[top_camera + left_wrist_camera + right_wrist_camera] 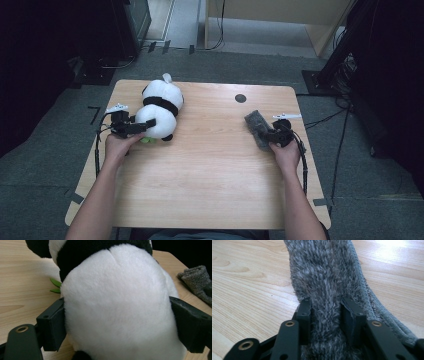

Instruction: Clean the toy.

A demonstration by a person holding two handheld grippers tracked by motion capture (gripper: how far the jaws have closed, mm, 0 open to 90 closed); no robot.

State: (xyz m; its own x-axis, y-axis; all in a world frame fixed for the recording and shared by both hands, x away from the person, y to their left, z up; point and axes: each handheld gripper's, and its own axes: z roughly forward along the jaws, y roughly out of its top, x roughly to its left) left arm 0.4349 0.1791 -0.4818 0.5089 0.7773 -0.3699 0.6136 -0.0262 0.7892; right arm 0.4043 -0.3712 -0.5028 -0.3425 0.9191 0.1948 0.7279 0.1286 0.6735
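Note:
A black-and-white panda plush (pixel 160 107) lies at the table's far left. In the left gripper view its white body (pixel 117 302) bulges between the two jaws, whose pads rest against the fur without denting it. My left gripper (pixel 146 128) (pixel 117 325) stands open around it. A small green leaf (pixel 55 283) pokes out under the plush. At the right, a fluffy grey cloth (pixel 256 122) (pixel 324 272) lies on the wood. My right gripper (pixel 267 134) (pixel 325 312) pinches a raised ridge of it between its pads, low on the table.
The light wooden table (pixel 210 165) has a round black cap (pixel 240 98) near its far edge. The grey cloth (pixel 197 280) is seen beyond the plush in the left gripper view. Dark stands and cables surround the table on the floor.

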